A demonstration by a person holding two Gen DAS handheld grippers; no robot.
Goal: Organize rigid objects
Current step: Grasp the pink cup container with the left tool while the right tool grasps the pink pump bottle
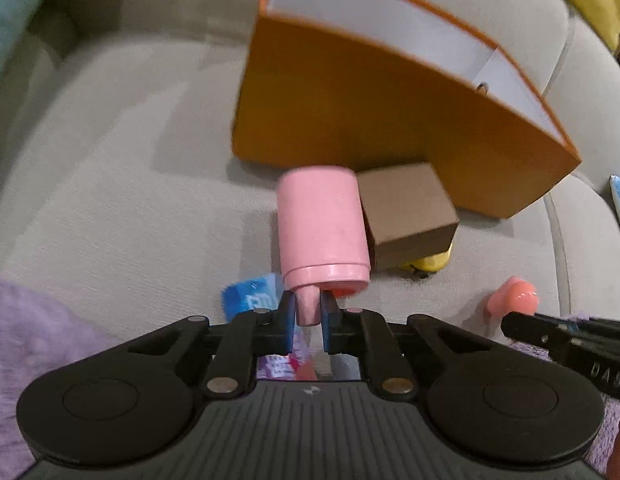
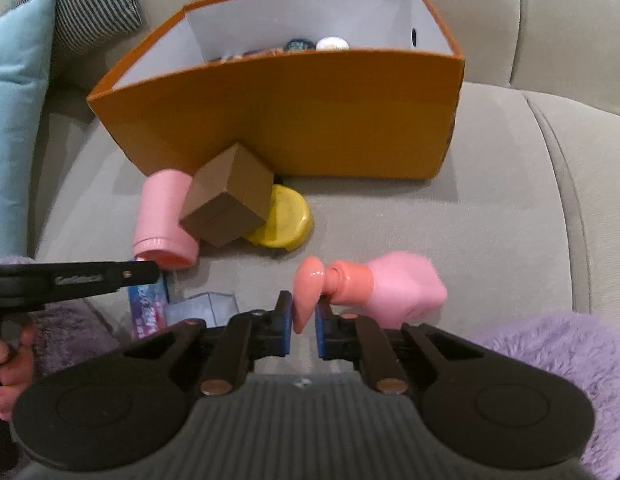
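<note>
A pink cylinder container [image 1: 321, 220] lies on the beige sofa seat, and my left gripper [image 1: 308, 312] is shut on the small pink stub at its near end. The same container [image 2: 162, 220] shows in the right wrist view, beside the left gripper's fingers [image 2: 122, 276]. My right gripper [image 2: 304, 316] is shut on the salmon flap of a pink soft-looking object [image 2: 401, 288]; that flap [image 1: 511, 296] also shows at the right of the left wrist view. An orange box [image 2: 290, 120] with white inside walls stands open behind, holding several small items [image 2: 331, 44].
A brown cardboard cube [image 2: 230, 196] leans on a yellow disc [image 2: 286, 220] against the orange box front. A blue wrapper [image 2: 148, 308] lies under the left gripper. Purple fuzzy fabric [image 2: 549, 360] lies near both hands. A teal cushion [image 2: 14, 120] and a striped cushion [image 2: 90, 0] sit left.
</note>
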